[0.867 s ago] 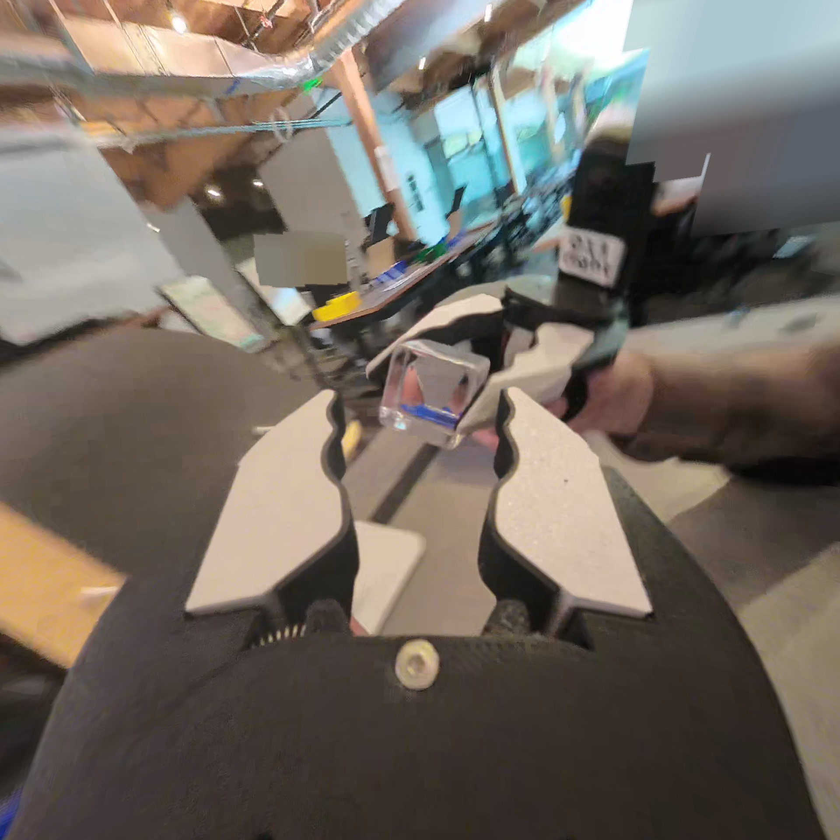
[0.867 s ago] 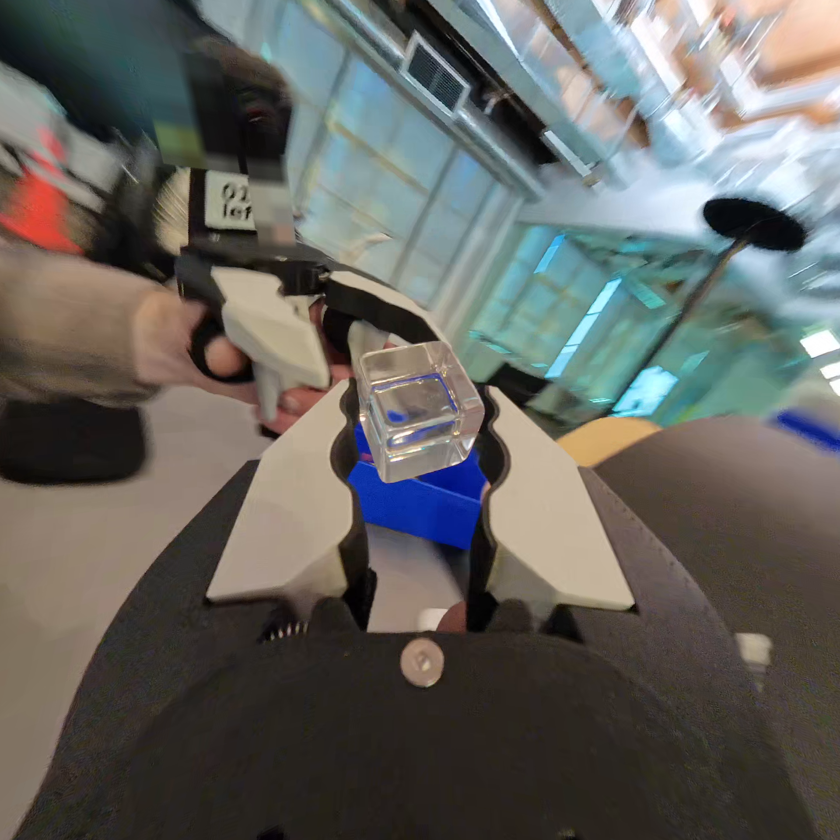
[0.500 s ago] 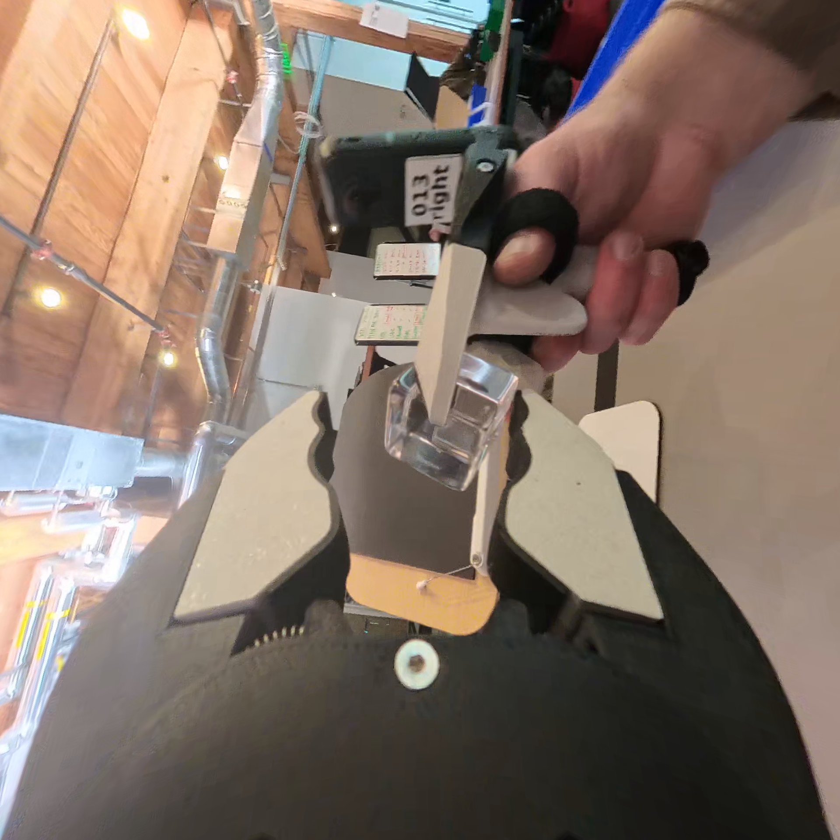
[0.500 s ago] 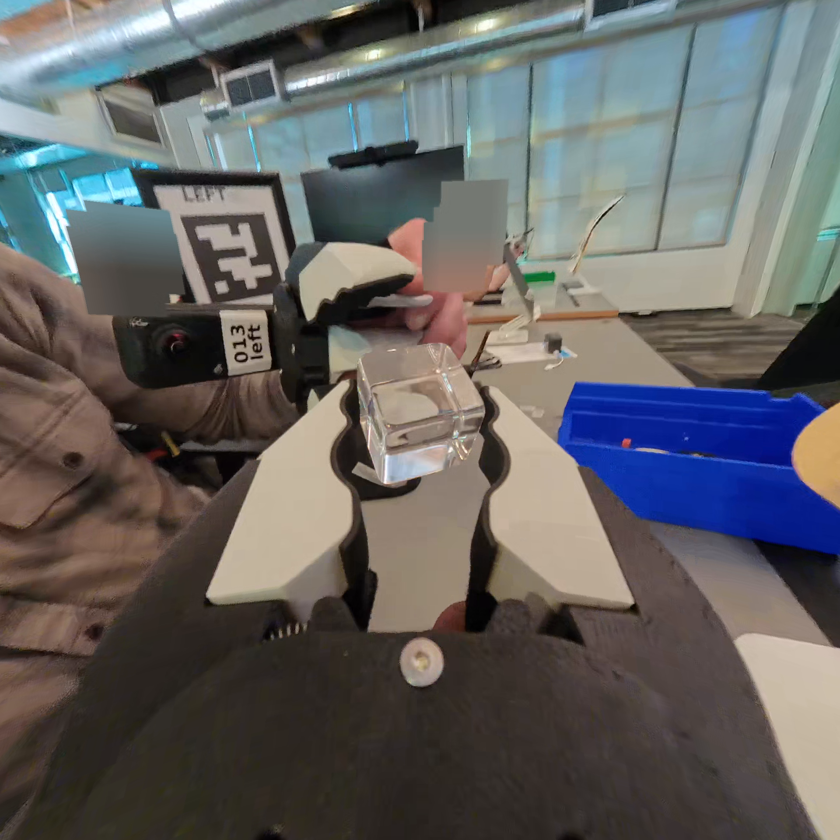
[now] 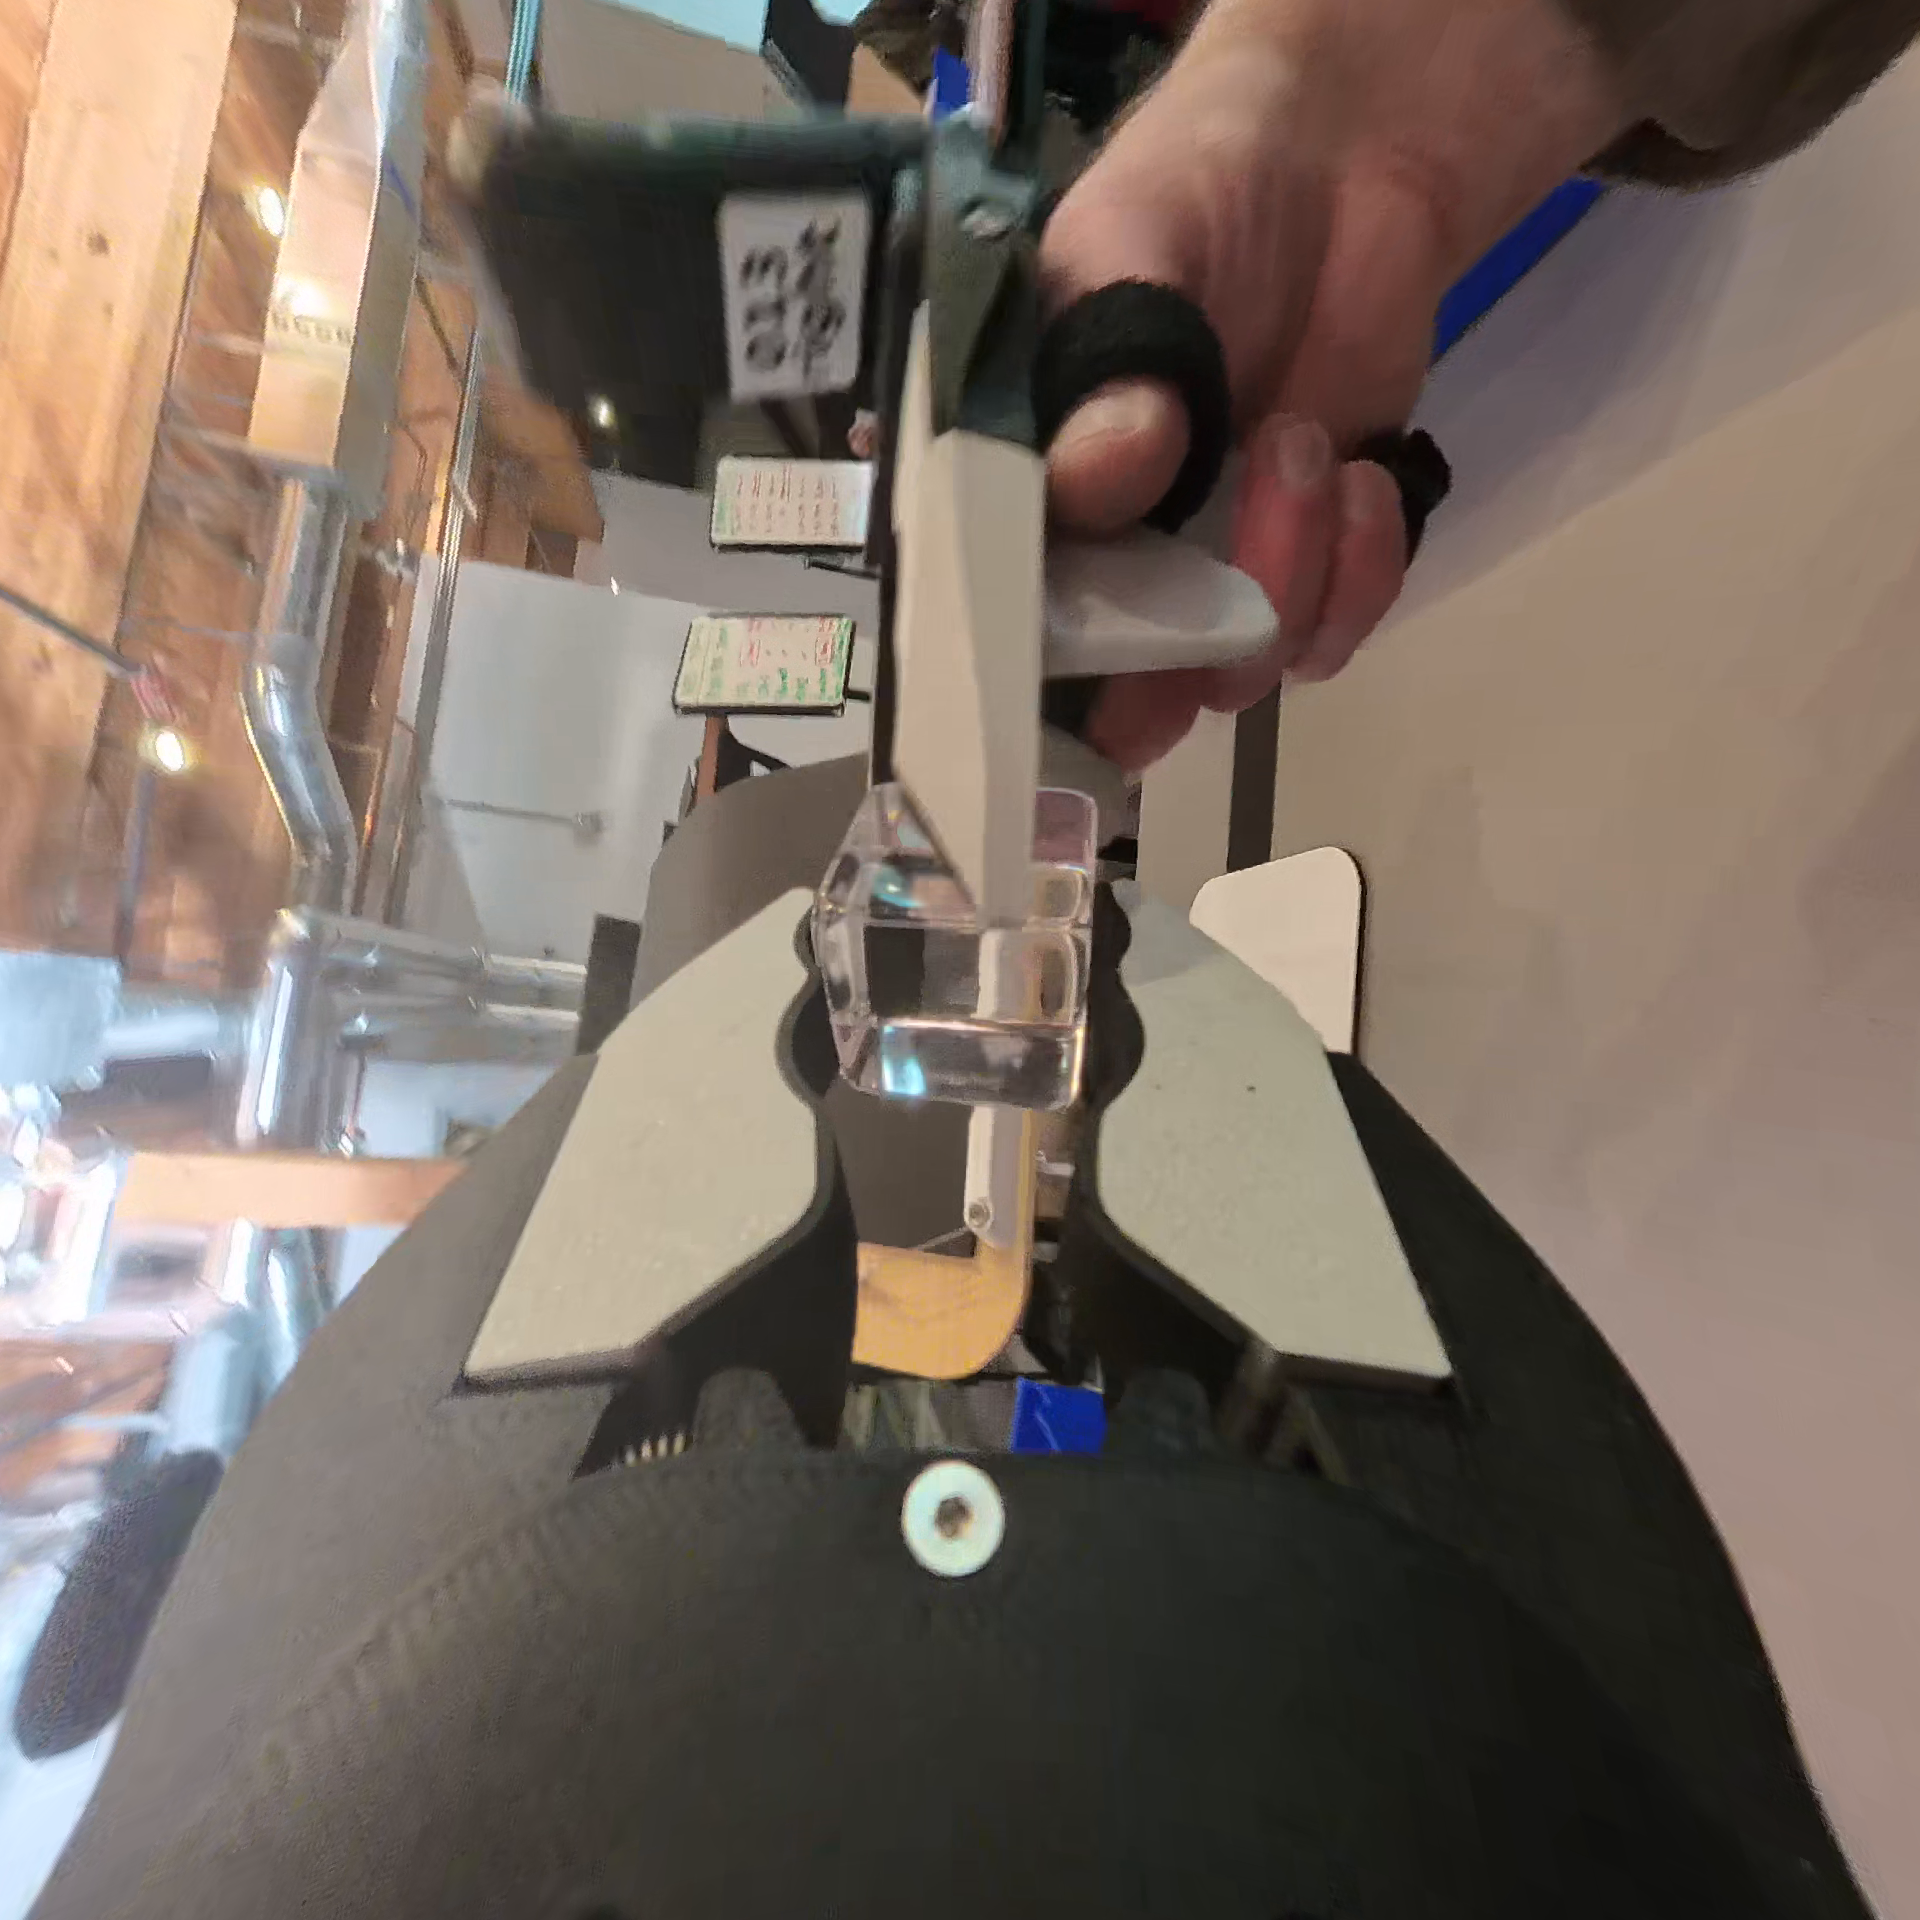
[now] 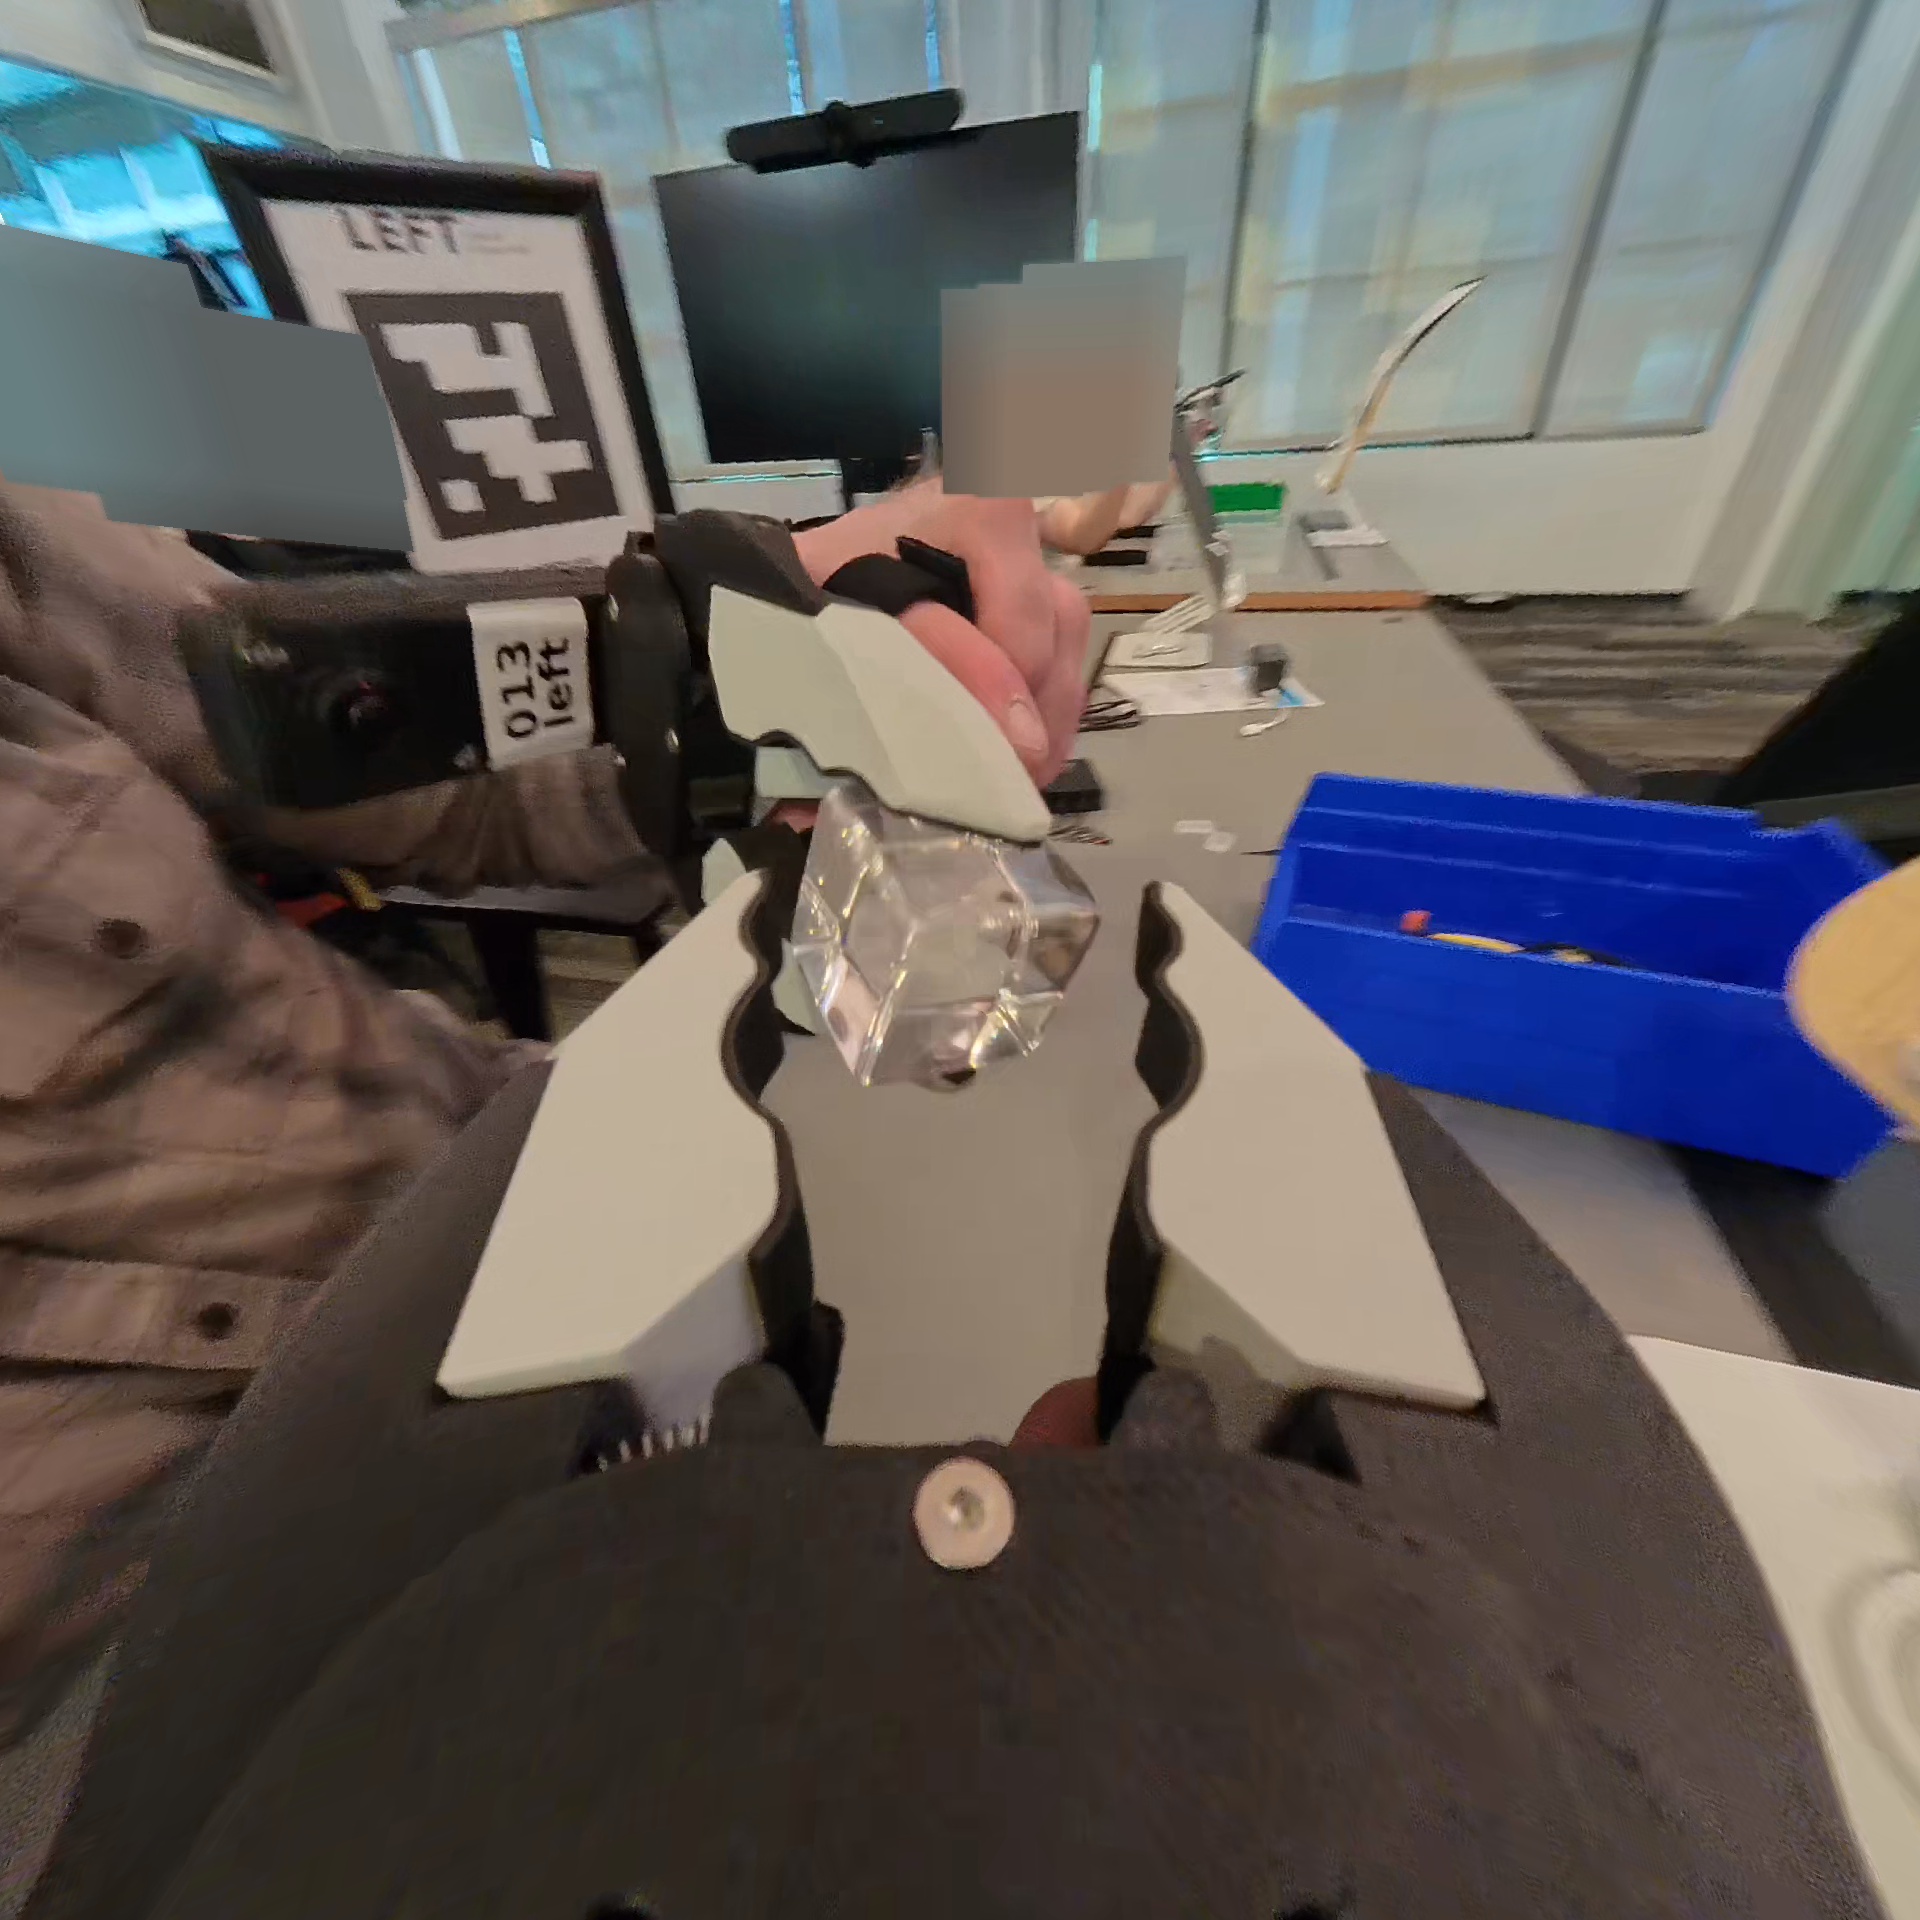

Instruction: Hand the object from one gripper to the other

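Cube (image 6: 940,961): clear, held off the tabletop (image 6: 1382,727) between both your tools.
Left tool (image 5: 961,997): clamped on the cube.
Right tool (image 6: 951,935): spread wide, fingers apart from the cube.

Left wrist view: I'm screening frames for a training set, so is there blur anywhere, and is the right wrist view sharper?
Left wrist view: the hand and background smear, the clear glass-like cube stays sharp. Right wrist view: mostly crisp, with wide-angle bending at the edges.
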`<state>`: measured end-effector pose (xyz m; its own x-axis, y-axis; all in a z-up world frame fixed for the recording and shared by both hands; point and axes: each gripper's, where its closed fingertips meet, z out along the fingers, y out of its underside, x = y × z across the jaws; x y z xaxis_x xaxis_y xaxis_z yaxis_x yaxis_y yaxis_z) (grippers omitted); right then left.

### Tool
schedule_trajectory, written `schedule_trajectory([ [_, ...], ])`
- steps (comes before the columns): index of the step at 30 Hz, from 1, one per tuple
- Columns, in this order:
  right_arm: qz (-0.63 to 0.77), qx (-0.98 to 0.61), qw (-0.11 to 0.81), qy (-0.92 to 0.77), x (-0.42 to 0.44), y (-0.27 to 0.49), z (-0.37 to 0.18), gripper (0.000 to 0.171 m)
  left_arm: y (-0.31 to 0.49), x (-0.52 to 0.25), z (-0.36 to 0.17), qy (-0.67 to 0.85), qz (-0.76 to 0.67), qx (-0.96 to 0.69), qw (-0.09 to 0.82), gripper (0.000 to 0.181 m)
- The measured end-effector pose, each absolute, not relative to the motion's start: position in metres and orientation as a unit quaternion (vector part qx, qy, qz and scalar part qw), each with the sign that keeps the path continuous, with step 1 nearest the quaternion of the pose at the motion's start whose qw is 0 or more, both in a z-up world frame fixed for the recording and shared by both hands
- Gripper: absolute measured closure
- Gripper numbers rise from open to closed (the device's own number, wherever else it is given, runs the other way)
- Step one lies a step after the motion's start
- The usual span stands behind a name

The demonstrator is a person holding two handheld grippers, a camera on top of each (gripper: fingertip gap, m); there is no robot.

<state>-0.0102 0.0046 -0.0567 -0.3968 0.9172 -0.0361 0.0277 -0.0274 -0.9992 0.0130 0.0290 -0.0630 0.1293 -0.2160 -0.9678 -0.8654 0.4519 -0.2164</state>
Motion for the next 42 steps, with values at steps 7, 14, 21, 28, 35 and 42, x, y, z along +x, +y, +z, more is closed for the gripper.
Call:
schedule_trajectory([
  [7, 0.397, -0.43, 0.558, -0.589, 0.0, 0.045, -0.035, 0.119, 0.061, -0.036, -0.056, 0.502, 0.345, -0.557, 0.564, 0.135],
  [14, 0.159, -0.328, 0.663, -0.654, -0.008, 0.043, -0.045, 0.12, 0.066, -0.038, -0.064, 0.51, 0.416, -0.557, 0.507, 0.135],
  [21, 0.015, -0.262, 0.678, -0.687, -0.013, 0.047, -0.063, 0.123, 0.06, -0.029, -0.068, 0.549, 0.402, -0.553, 0.481, 0.136],
  [28, -0.017, -0.248, 0.667, -0.702, -0.02, 0.047, -0.076, 0.128, 0.057, -0.021, -0.071, 0.564, 0.396, -0.548, 0.475, 0.136],
  [35, -0.009, -0.245, 0.667, -0.703, -0.022, 0.045, -0.077, 0.134, 0.053, -0.021, -0.074, 0.579, 0.386, -0.543, 0.469, 0.136],
  [42, 0.034, -0.248, 0.675, -0.694, -0.021, 0.042, -0.071, 0.134, 0.049, -0.02, -0.067, 0.596, 0.374, -0.538, 0.464, 0.135],
])
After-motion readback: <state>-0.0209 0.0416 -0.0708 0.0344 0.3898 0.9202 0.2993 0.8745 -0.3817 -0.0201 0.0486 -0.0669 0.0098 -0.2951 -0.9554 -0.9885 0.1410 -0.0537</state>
